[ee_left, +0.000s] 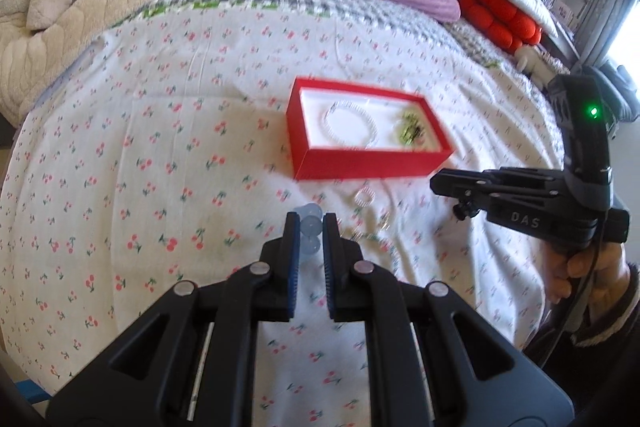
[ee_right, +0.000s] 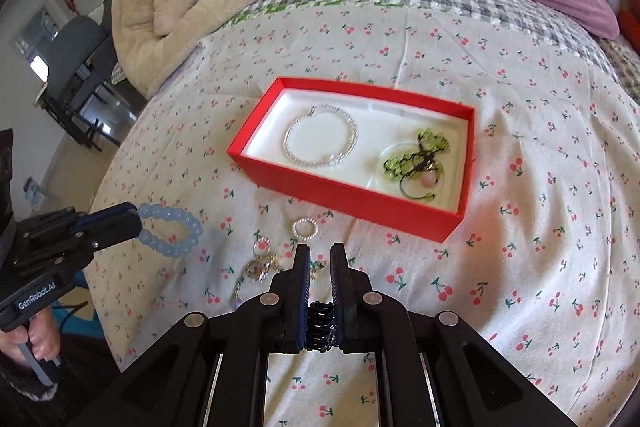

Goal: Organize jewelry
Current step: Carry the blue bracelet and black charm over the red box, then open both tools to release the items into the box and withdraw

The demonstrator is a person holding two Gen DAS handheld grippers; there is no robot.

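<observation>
bed: cherry-print sheet (ee_left: 160, 147), red box (ee_left: 360, 163) center frame
left claw (ee_left: 311, 219): clamped on blue bead bracelet (ee_right: 172, 231); full loop only in right view
right claw (ee_right: 320, 251): clenched on black coil hair tie (ee_right: 320, 325), hidden in left view

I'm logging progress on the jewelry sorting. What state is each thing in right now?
Red box: open, lidless, on the bed.
Clear bead bracelet: lying inside the box.
Green bead piece: inside the box.
Blue bead bracelet: held up by the left gripper.
Right gripper: shut, nothing at its tips.
Small pearl ring: loose on the sheet.
</observation>
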